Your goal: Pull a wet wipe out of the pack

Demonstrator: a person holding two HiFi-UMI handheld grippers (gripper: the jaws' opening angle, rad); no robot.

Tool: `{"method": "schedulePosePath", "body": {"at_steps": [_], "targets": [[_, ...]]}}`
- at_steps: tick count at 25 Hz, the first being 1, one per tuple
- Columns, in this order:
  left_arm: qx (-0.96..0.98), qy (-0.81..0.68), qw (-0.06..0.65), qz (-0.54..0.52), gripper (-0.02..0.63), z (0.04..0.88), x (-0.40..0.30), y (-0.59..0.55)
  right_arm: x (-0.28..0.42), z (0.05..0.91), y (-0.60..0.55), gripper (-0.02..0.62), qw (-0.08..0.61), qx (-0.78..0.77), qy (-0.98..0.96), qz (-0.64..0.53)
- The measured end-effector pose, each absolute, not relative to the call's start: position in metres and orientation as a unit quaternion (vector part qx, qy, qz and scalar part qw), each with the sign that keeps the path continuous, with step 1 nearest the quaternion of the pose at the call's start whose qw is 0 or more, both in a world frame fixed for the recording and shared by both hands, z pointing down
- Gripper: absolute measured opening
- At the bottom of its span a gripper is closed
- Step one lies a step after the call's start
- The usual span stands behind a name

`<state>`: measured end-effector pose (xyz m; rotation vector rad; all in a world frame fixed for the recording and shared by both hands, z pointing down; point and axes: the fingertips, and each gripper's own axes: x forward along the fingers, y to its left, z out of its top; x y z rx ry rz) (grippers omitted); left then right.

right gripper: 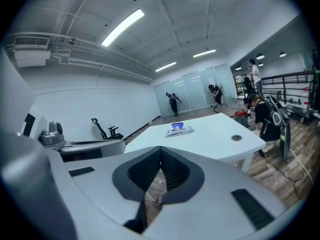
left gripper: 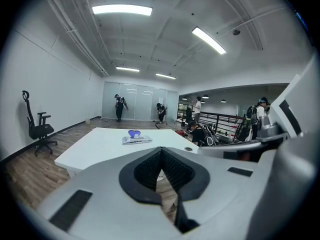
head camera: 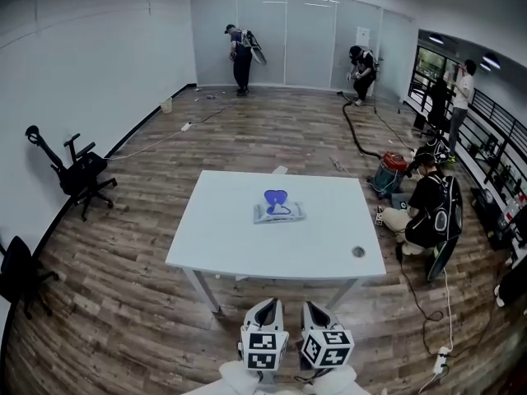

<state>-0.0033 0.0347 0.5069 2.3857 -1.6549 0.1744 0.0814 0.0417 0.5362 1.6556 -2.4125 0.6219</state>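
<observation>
Left gripper (left gripper: 161, 150) jaws together, nothing between them. Right gripper (right gripper: 161, 149) same: closed, empty. Both sit side by side, short of the near edge of the white table (head camera: 239, 245), with open floor all around. One wet wipe pack (head camera: 278, 211) lies flat mid-table, well clear of every edge: pale wrapper, blue flap raised. One cable hole (head camera: 358, 252) near the right corner. Two office chairs (head camera: 82, 175) by the left wall.

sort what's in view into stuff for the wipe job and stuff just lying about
For the job:
- wet wipe pack, blue lid up, on the white table
- left hand-held gripper and right hand-held gripper, both shut, empty, short of the table

Lying about:
- office chair by the left wall
- red canister vacuum and hose
- people around the room
</observation>
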Motion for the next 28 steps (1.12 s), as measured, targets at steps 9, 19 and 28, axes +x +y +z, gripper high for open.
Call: {"method": "schedulePosePath", "body": {"at_steps": [9, 19, 28], "targets": [[0.82, -0.56, 0.105, 0.058, -0.003, 0.501, -0.003, -0.021, 0.081, 0.529, -0.015, 0.009, 0.067, 0.562, -0.8, 0.199], [0.821, -0.557, 0.107, 0.063, -0.005, 0.504, -0.014, -0.088, 0.069, 0.532, -0.079, 0.009, 0.057, 0.567, -0.797, 0.202], [0.832, -0.539, 0.119, 0.064, -0.005, 0.516, -0.005, -0.114, 0.077, 0.544, -0.099, 0.009, 0.072, 0.581, -0.783, 0.208]]}}
